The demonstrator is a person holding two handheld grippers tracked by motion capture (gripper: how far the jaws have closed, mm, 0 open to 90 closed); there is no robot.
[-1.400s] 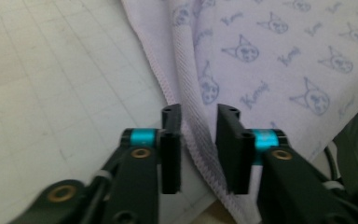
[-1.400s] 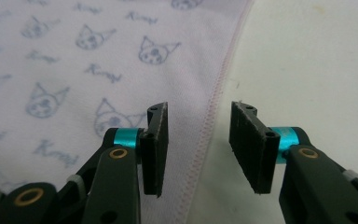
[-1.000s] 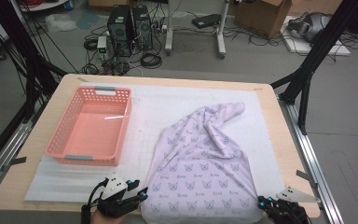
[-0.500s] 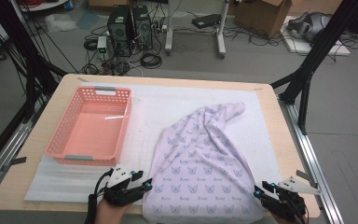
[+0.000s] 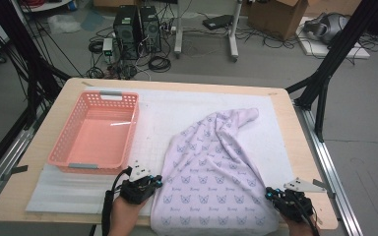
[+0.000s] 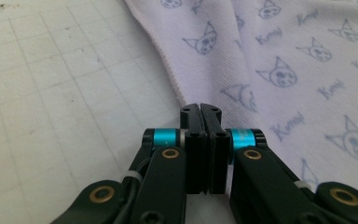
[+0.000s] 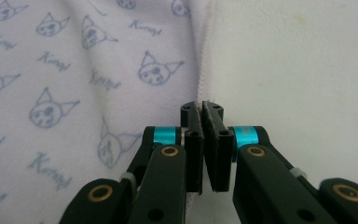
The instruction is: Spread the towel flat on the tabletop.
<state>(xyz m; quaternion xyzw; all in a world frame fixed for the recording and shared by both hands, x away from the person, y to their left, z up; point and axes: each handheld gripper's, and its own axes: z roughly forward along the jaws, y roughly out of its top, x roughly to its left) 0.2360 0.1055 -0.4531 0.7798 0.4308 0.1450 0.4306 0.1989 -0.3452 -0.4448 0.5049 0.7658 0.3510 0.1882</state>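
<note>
- One cloth on the table: pale lilac, printed all over with little cat faces and a scribbly word. It lies crumpled on the right half of the white mat, its widest part at the near edge and one corner trailing off toward the far right.
- Two grippers, one in each of the person's hands, both at the near edge of the table, one on either side of the cloth.
- Left gripper: sits at the cloth's near-left edge. In the left gripper view the jaws have just snapped together and are clamped tight, right at the hemmed edge of the cloth. Whether fabric is really pinched between them I can't tell from that angle; the hem runs right up to the tips.
- Right gripper: at the cloth's near-right corner. In the right gripper view the jaws have also just closed, and here the stitched hem runs straight into the slit between them, so it's pinching the cloth's edge.
- One pink basket, open-weave plastic, on the left half of the table, well apart from the cloth, nothing in it that I can see.
- One white gridded mat under everything.
</note>
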